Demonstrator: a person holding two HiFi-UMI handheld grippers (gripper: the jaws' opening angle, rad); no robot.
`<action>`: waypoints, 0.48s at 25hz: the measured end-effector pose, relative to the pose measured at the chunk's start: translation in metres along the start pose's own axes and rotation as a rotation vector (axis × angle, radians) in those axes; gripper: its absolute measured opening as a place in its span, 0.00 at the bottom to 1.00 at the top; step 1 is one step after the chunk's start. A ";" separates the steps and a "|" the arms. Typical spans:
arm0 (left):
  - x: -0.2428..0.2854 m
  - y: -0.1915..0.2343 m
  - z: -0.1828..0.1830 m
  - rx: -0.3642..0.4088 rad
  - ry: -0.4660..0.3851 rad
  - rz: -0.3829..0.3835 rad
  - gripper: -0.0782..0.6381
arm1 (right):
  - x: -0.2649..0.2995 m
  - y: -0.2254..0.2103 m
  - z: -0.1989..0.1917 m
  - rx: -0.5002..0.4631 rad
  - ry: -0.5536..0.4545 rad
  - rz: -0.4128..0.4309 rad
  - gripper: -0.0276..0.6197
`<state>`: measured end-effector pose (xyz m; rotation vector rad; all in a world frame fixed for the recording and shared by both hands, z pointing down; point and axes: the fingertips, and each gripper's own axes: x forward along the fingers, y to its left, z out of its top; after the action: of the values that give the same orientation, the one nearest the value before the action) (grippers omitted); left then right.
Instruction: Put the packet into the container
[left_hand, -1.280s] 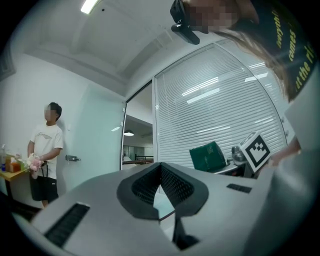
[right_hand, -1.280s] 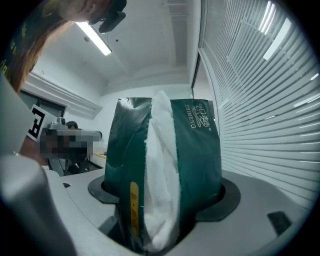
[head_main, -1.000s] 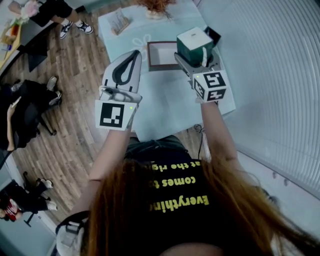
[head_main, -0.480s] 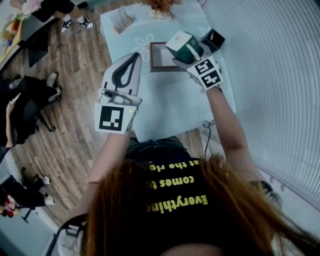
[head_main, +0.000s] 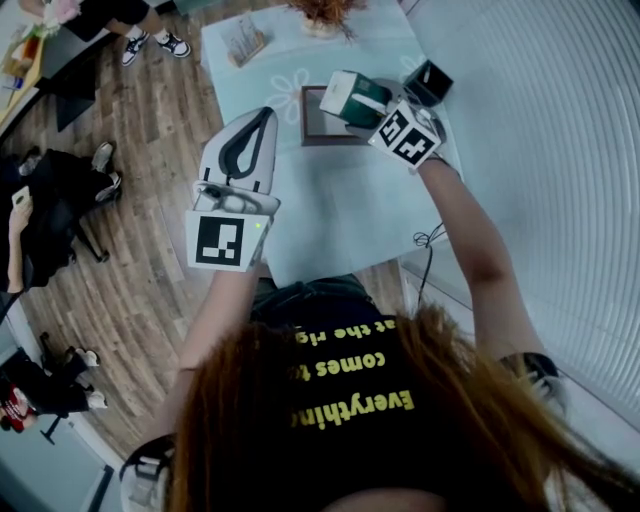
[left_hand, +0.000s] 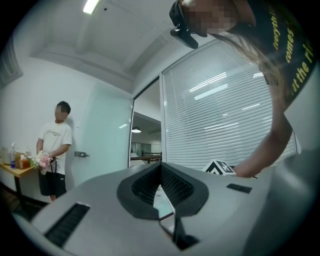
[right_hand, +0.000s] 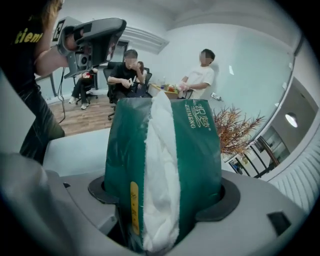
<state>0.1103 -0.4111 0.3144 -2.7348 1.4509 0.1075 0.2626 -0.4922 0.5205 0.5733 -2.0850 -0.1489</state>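
Packet (head_main: 352, 95), green wrapper with white tissue showing: clamped between jaws of right gripper (head_main: 368, 110), tilted, in air over container (head_main: 307, 118), not yet inside. Container on table (head_main: 340, 210), visible part of inside bare. Left gripper (head_main: 256, 118): jaws together, nothing between, up beside table's left edge, apart from container. Judgement: grasp and carry done; lowering and release left.
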 end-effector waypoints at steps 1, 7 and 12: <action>-0.001 0.001 0.000 0.002 -0.001 0.003 0.11 | 0.002 0.001 0.001 -0.033 0.013 0.015 0.69; -0.005 0.009 -0.002 0.003 0.004 0.025 0.11 | 0.017 0.008 -0.003 -0.168 0.087 0.105 0.69; -0.009 0.012 -0.004 0.002 0.012 0.039 0.11 | 0.031 0.009 -0.005 -0.235 0.130 0.171 0.69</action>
<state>0.0957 -0.4107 0.3186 -2.7110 1.5066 0.0912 0.2498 -0.4977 0.5503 0.2549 -1.9456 -0.2475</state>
